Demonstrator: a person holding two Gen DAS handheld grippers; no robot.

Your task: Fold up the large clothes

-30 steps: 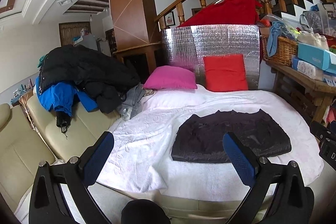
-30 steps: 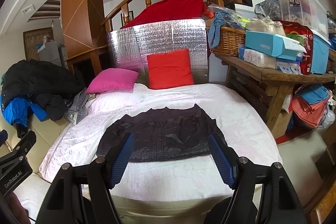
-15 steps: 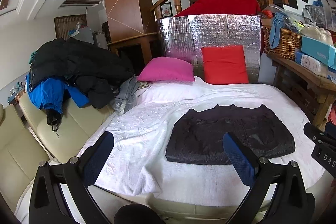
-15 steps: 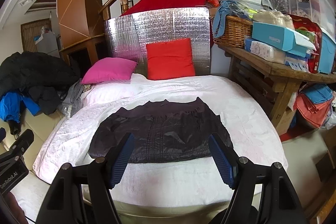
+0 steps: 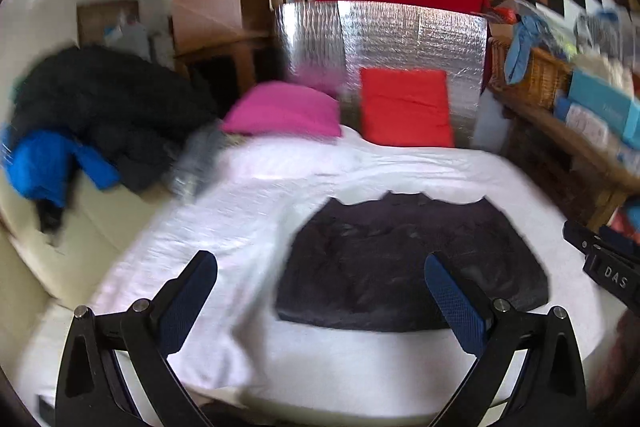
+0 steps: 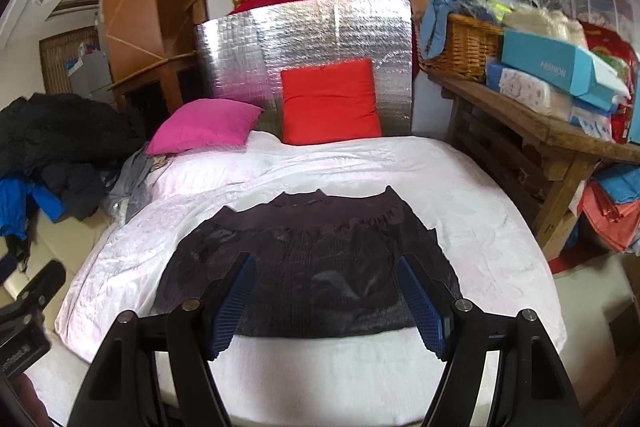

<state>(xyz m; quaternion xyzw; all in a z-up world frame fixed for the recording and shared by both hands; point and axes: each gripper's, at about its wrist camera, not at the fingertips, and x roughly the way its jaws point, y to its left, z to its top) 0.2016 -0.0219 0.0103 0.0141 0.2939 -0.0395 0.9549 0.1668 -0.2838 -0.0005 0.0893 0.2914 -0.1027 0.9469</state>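
Left wrist view: my left jaws [image 5: 320,287] stand wide apart and empty, tilted down over the near edge of the bed [image 5: 248,227], black arms ending in blue, cross-hatched pads. My right jaws [image 6: 328,291] are likewise spread with nothing between them, angled down at the garment [image 6: 308,267], which lies flat near the front of the bed, right of centre in the left view. It is dark, thin and slightly glossy, with fine pleated ribbing and a scalloped far edge. Under it the white bedspread [image 6: 480,211] is quilted and faintly wrinkled. Beyond lie a pink pillow [image 6: 206,125], a red cushion [image 6: 330,103] and a crinkled silver foil panel [image 6: 312,35].
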